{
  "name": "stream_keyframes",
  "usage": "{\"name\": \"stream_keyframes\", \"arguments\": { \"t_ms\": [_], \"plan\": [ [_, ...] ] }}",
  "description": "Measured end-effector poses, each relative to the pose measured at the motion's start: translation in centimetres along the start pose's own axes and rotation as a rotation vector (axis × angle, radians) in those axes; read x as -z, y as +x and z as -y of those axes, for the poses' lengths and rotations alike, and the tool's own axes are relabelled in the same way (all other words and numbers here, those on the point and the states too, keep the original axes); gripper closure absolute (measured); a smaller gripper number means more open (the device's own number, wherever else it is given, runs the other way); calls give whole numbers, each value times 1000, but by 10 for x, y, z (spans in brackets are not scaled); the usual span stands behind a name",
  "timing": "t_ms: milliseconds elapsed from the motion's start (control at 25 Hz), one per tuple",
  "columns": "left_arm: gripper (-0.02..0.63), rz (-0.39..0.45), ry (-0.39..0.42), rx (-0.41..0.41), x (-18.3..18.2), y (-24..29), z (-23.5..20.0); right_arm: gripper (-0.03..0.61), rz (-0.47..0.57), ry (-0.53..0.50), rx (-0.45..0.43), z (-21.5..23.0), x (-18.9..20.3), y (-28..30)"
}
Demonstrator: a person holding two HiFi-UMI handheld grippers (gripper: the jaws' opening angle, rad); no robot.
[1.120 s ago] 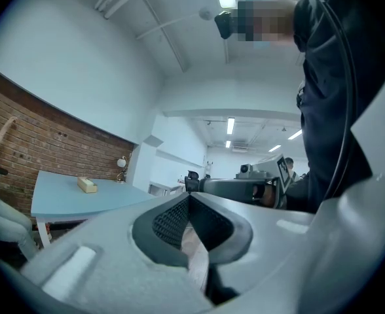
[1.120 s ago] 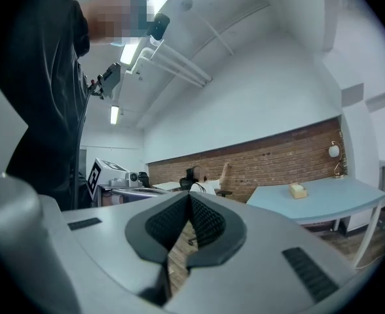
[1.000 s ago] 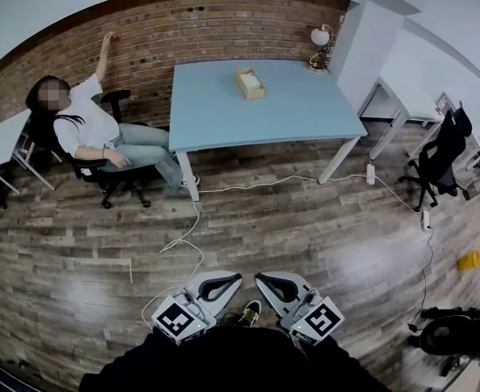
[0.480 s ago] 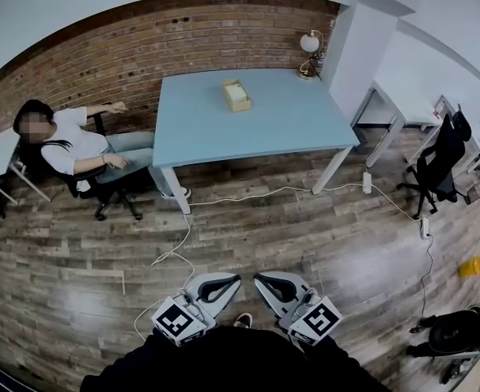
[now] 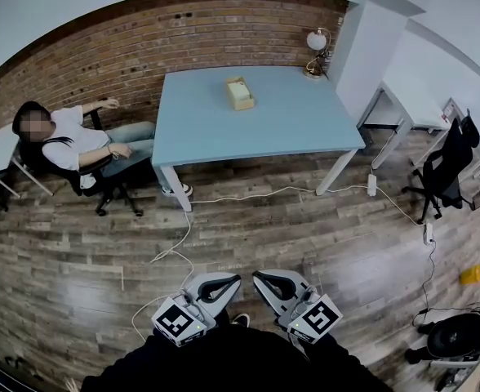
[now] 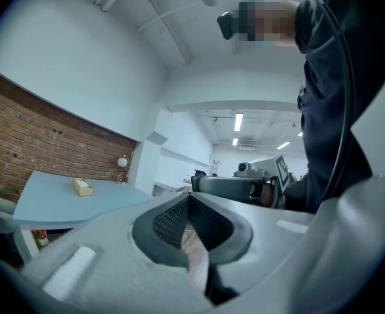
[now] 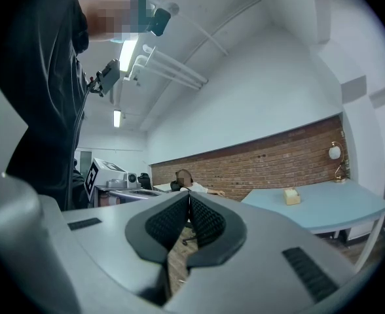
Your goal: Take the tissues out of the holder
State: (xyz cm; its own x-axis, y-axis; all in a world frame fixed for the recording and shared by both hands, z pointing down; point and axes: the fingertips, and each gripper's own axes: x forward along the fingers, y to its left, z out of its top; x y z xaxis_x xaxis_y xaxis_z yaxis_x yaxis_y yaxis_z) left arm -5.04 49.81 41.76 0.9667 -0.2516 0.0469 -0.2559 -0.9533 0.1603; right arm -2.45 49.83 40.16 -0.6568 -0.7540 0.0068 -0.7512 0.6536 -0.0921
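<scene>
A tan tissue holder (image 5: 240, 93) with white tissue in its top stands on the light-blue table (image 5: 289, 129), far across the floor from me. It also shows small in the left gripper view as the tissue holder (image 6: 82, 187) and in the right gripper view as the tissue holder (image 7: 291, 196). My left gripper (image 5: 233, 278) and right gripper (image 5: 259, 276) are held side by side close to my body at the bottom of the head view. Both are shut, tips touching, with nothing between them.
A person (image 5: 68, 149) sits on an office chair left of the table, by the brick wall. A globe lamp (image 5: 316, 49) stands at the table's far right corner. White cables (image 5: 248, 196) trail over the wooden floor. Office chairs (image 5: 444, 170) and white desks stand at right.
The table and holder have shifted slightly in the head view as I moved. The seated person lowered a raised arm. Both grippers stay shut, side by side.
</scene>
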Motion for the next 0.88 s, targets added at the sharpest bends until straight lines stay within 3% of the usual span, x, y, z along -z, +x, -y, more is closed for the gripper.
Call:
{"name": "stream_keyframes", "arguments": {
  "t_ms": [480, 880],
  "plan": [
    [620, -4, 17, 16, 1, 17, -73, 574, -25, 12, 14, 47, 3, 55],
    [620, 4, -12, 56, -26, 34, -155, 574, -42, 9, 57, 98, -8, 125]
  ]
}}
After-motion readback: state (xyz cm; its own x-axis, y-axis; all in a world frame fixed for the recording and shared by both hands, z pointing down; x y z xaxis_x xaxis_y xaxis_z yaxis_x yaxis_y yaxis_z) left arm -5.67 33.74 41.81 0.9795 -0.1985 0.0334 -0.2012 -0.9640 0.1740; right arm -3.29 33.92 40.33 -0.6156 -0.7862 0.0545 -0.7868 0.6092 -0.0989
